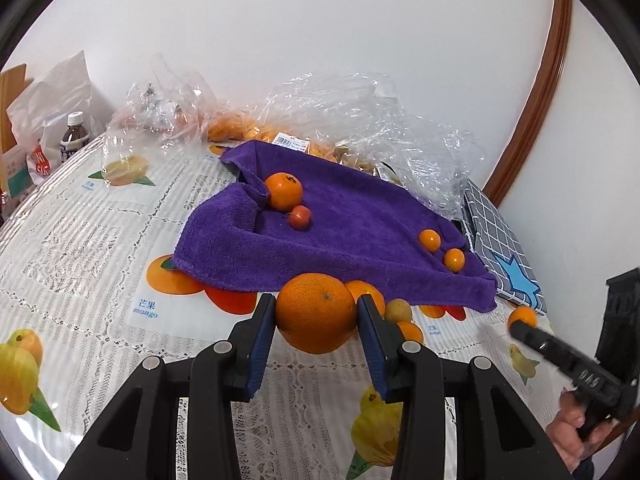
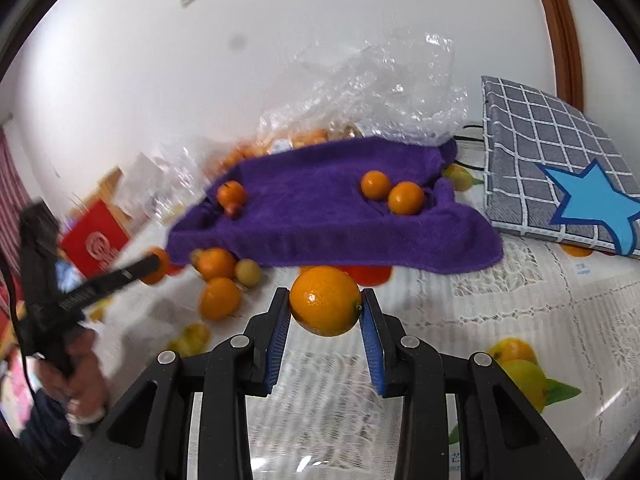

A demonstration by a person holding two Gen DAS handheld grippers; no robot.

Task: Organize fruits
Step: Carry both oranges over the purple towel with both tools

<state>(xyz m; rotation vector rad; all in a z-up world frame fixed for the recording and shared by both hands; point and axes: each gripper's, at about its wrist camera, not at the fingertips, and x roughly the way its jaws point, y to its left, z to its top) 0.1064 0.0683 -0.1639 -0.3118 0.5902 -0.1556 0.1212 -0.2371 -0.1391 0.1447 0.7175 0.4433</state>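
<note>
My left gripper (image 1: 316, 316) is shut on a large orange (image 1: 316, 312), held above the table in front of a purple towel (image 1: 340, 236). On the towel lie an orange (image 1: 284, 191), a small reddish fruit (image 1: 300, 217) and two small oranges (image 1: 430, 239) (image 1: 454, 259). My right gripper (image 2: 325, 308) is shut on a smaller orange (image 2: 325, 305) before the towel's (image 2: 320, 216) front edge. Loose oranges (image 2: 218, 298) and a pale yellow fruit (image 2: 247, 272) lie at the towel's front left.
The table carries a white fruit-print cloth (image 1: 80, 264). Clear plastic bags (image 1: 360, 120) holding more oranges lie behind the towel. A grey checked cushion with a blue star (image 2: 560, 176) lies at the right. A bottle (image 1: 74, 136) and boxes stand at the far left.
</note>
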